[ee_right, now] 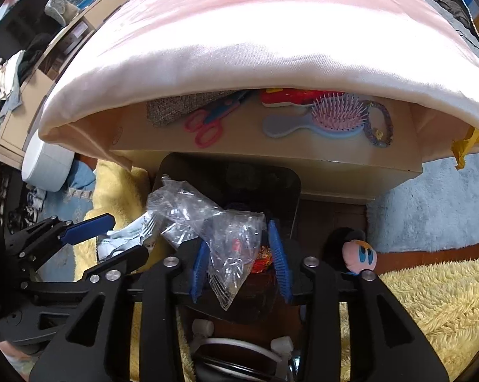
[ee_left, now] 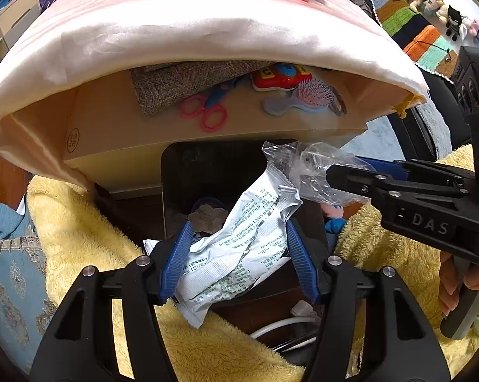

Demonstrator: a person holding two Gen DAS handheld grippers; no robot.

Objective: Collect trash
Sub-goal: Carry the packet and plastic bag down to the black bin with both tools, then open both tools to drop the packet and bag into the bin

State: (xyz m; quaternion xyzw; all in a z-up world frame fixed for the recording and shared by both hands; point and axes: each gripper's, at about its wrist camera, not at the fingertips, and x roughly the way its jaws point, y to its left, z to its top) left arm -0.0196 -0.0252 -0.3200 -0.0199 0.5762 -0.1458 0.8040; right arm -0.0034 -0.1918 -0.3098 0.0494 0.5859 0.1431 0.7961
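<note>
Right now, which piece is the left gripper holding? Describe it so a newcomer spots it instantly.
Start at the pink-draped table; below its front edge sits a dark bin. Over the bin's mouth, the left gripper pinches a crumpled white packet covered in green print. The opaque printed foil separates it from the clear plastic wrapper beside it, held by the right gripper.

So the left gripper [ee_left: 239,254] has its blue pads clamped on a crumpled white foil wrapper [ee_left: 239,238] with green print, held right over a dark trash bin [ee_left: 175,172] tucked under the table's shelf. The right gripper [ee_left: 344,178] comes in from the side, pinching a clear plastic bag [ee_left: 306,165] that touches the wrapper's top. On the shelf [ee_left: 118,140]: pink scissors [ee_left: 204,113], a hairbrush [ee_left: 306,98], a red toy [ee_left: 280,78]. Yellow fluffy blanket [ee_left: 80,222] all around the bin.
</note>
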